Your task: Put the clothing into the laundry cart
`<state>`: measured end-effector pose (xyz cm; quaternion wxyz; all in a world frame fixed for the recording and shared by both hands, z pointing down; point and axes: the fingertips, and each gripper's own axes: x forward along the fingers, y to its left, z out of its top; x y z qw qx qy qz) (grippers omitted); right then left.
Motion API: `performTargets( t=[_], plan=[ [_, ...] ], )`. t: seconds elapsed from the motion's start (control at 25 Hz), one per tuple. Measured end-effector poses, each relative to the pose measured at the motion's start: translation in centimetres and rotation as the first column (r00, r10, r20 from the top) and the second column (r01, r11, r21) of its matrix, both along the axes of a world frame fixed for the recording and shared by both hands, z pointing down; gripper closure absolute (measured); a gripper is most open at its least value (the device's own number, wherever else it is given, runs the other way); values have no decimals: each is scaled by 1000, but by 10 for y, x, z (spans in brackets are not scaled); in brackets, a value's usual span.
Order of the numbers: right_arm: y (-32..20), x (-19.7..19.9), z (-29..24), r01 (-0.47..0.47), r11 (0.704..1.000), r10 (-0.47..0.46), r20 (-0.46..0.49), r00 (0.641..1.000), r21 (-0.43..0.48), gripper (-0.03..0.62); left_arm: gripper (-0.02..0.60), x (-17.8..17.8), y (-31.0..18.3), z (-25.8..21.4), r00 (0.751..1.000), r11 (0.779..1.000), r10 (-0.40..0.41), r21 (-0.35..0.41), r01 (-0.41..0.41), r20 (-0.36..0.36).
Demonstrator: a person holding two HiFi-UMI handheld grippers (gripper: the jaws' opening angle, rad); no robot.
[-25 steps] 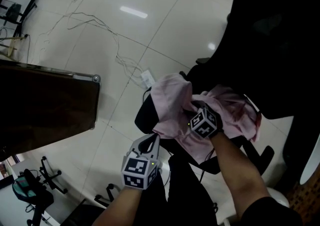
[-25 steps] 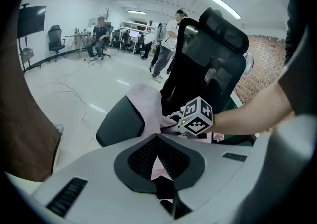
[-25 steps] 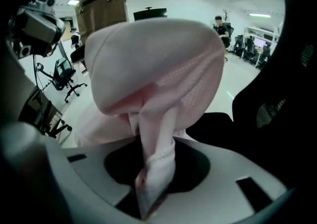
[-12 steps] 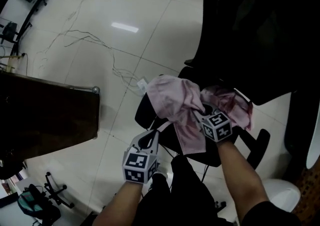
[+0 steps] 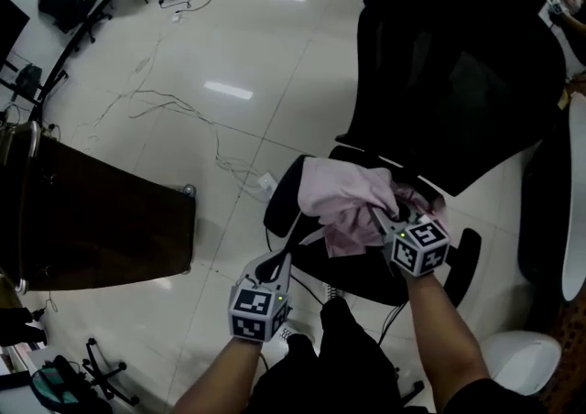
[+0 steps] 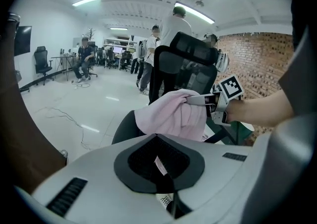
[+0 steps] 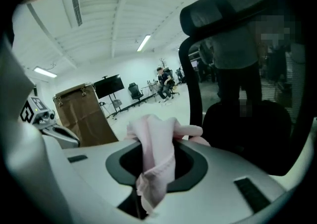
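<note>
the step in hand is the pick-up and carry. the right gripper (image 5: 388,220) has its jaws clamped on a bunched, pale pink cloth garment (image 5: 341,200), and the right gripper view shows a fold of the fabric pinched between them and hanging out below. the garment is held above the seat of the black mesh-backed office chair (image 5: 458,82). most of it looks lifted clear, though a darker pink part at the 3 o'clock side of the bundle may rest on the seat; the views do not settle this.

the left gripper (image 5: 273,264) hangs just at 7 o'clock of the bundle and apart from it. its jaws are together, with no cloth between them.

the dark brown fabric laundry cart with metal corners (image 5: 101,229) stands on the glossy white tiled floor (image 5: 229,46), well apart from the chair at about 9 o'clock of the grippers. its open top is not clearly shown.

the next move, as a judgement, calls for swinging the right gripper toward 9 o'clock, high enough that the hanging folds clear the cart's rim, then releasing over the opening. the left gripper could gather the loose tail so it does not drag or snag on the chair.
</note>
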<state>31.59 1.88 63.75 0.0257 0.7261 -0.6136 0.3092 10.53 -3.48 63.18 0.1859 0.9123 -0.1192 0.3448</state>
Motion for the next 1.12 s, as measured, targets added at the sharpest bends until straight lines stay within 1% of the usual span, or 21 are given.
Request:
performTargets(
  t=[0.2,0.28,0.36,0.48,0.6,0.76,0.84,1.0,1.12],
  plan=[
    [-1,-16,-52,-25,996,23,22,999,84,491,581,-14,0,-21,1000,1000,-1,20,1,-29],
    [-5,-27,-75,-20,992,16,27,1000,123,491,581,-22,-3,-32,999,1000,-6,30,7,-43],
    [-10,-39,-103,0,989,-2,13,1000,150,491,581,-28,-7,-47,998,999,-17,43,20,-62],
    [-16,-56,-141,31,980,-31,-3,1000,198,491,581,-40,-16,-75,993,997,-54,55,60,-102],
    [-32,-77,-178,54,966,-55,-4,998,251,491,581,-64,-35,-111,983,990,-112,72,123,-149],
    [-50,-105,-238,103,945,-99,-29,995,309,491,581,-105,-58,-155,964,969,-176,136,205,-198],
    [-58,-121,-268,125,933,-119,-38,992,337,491,581,-129,-66,-174,957,956,-201,169,238,-209],
    [-73,-159,-319,170,907,-160,-58,985,385,491,581,-178,-72,-205,939,935,-237,203,290,-248],
    [-81,-186,-352,205,886,-198,-62,978,415,491,581,-218,-76,-231,925,909,-265,249,335,-273]
  ],
)
